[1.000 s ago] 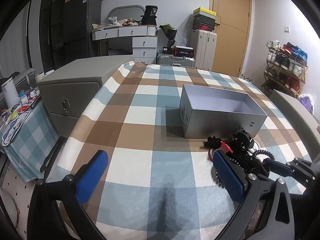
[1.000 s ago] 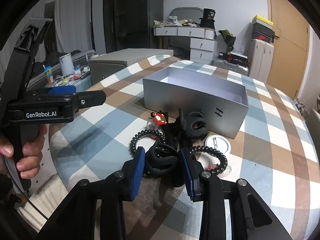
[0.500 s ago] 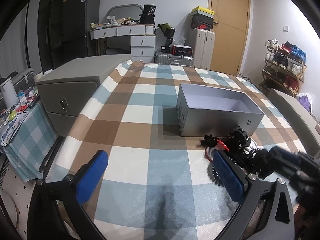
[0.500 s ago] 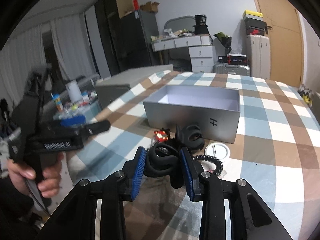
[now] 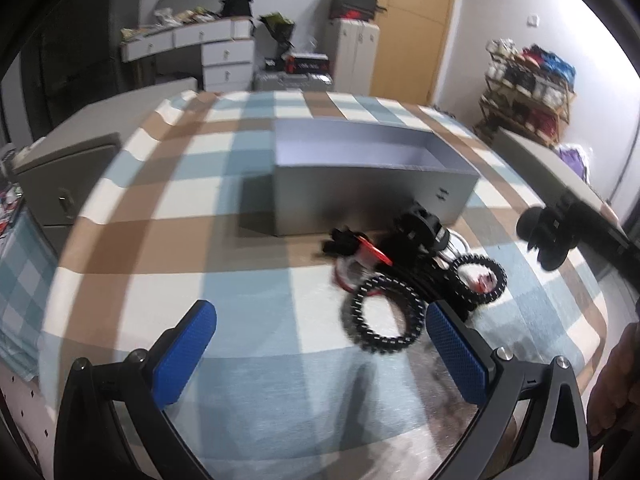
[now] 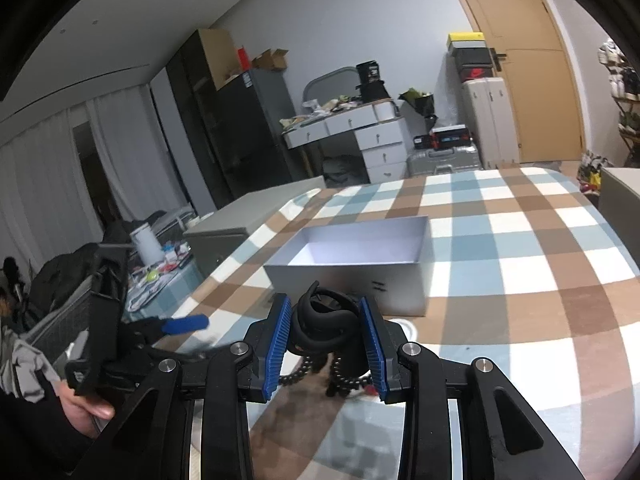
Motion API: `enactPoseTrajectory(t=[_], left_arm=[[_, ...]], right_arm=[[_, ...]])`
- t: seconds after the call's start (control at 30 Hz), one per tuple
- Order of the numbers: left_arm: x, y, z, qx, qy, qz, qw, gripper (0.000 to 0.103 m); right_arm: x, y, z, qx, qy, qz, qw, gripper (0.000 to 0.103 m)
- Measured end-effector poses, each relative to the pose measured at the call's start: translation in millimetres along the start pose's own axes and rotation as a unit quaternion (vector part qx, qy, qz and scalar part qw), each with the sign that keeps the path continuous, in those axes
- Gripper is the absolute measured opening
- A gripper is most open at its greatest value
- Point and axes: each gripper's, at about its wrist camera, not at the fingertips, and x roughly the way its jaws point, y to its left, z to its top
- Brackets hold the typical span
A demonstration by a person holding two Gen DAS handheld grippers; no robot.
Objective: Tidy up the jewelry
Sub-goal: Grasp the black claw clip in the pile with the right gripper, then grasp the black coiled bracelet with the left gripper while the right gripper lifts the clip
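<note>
My right gripper (image 6: pixel 325 336) is shut on a bundle of black hair ties (image 6: pixel 322 322) and holds it above the table, in front of the open grey box (image 6: pixel 348 258). The bundle also shows in the left wrist view (image 5: pixel 546 236), in the air at the right. My left gripper (image 5: pixel 320 356) is open and empty, low over the checked tablecloth. A pile of black coil hair ties (image 5: pixel 382 318), a black clip (image 5: pixel 420 226) and a red piece (image 5: pixel 374 254) lies just ahead of its right finger. The grey box (image 5: pixel 372 196) stands behind the pile.
A checked cloth (image 5: pixel 180 208) covers the round table. A grey cabinet (image 5: pixel 60 168) stands at the table's left edge. A shoe rack (image 5: pixel 528 84) is at the far right. The other gripper and the hand that holds it (image 6: pixel 100 344) show at the left of the right wrist view.
My right gripper has lifted the black hair ties off the pile and risen above the table. My left gripper has moved closer to the pile and stayed open.
</note>
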Motion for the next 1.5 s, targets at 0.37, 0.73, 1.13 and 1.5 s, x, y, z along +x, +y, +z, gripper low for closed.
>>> enactPoseTrajectory(t=[0.37,0.73,1.13,1.5], left_arm=[[21.3,-28.4,-3.4,0.063,0.043,0.009,0.997,0.102],[24.6,-28.8,-2.8,0.078,0.061,0.016,0.995,0.085],[21.5,-40.2,-1.3,0.099,0.063,-0.001,0.9931,0.046],[19.1,-37.9,-1.4,0.093,0.069,-0.003,0.9933,0.036]], right_arm=[[-11.6,-14.2,-4.7,0.009,-0.008,-0.004,1.0,0.034],[-17.5,-21.2,-6.0,0.017,-0.014,-0.008,1.0,0.034],[-18.5,-21.4,-4.5,0.021,-0.007,-0.007,1.0,0.034],[-21.0,-18.5,-0.3,0.016,-0.006,-0.005,1.0,0.034]])
